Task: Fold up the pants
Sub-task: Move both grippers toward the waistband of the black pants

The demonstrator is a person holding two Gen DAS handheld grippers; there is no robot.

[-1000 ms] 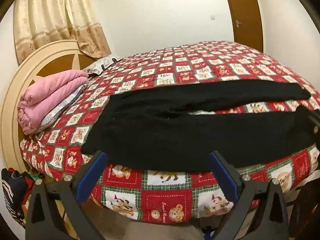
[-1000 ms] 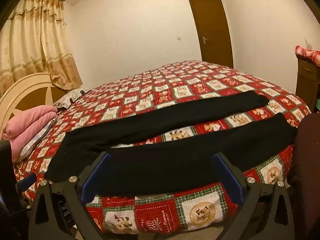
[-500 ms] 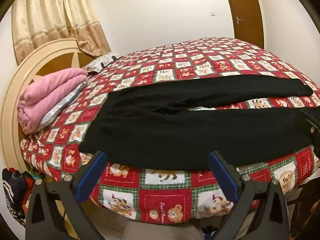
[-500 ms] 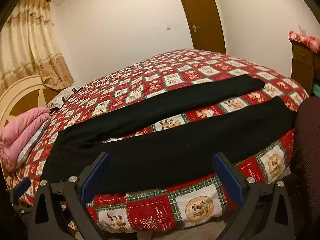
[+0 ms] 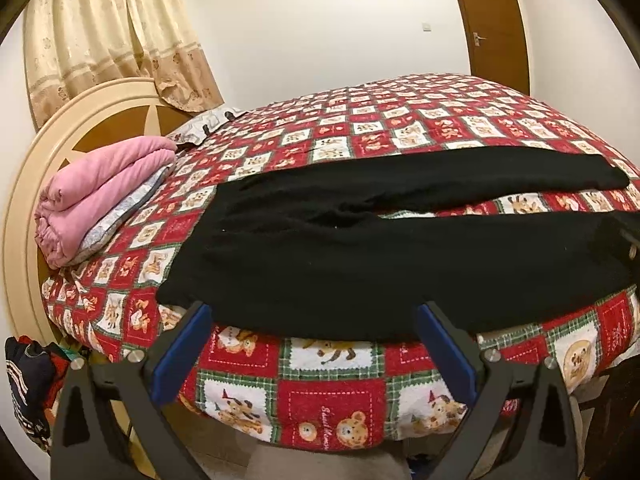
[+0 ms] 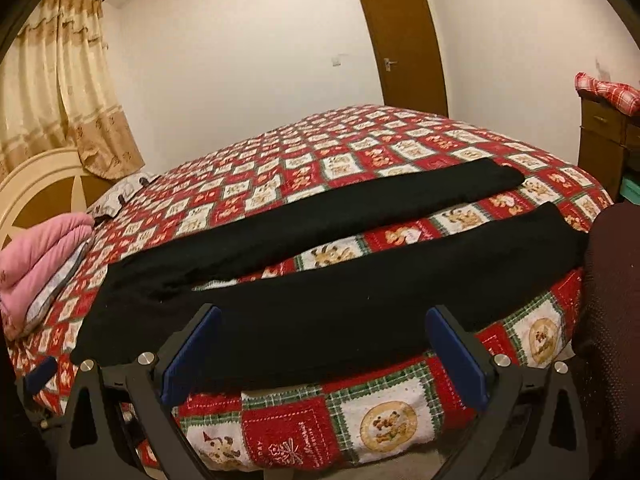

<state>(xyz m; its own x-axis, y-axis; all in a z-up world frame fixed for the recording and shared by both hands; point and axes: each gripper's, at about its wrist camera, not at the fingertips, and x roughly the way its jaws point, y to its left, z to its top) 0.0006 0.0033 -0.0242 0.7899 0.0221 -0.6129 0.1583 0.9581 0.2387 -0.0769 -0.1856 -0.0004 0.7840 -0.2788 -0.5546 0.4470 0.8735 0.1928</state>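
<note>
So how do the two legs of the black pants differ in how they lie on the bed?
The near leg runs along the bed's front edge, close to the open right tool; the far leg lies further in. The near leg's end reaches further right; the far leg's stops shorter. Both are black, flat, unfolded, and joined at the left.

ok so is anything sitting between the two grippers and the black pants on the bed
Nothing visible. The black pants lie spread flat along the near edge of the bed, and both the left gripper and the right gripper hang open just short of that edge. The pink blanket is off by the headboard, clear of the pants.
</note>
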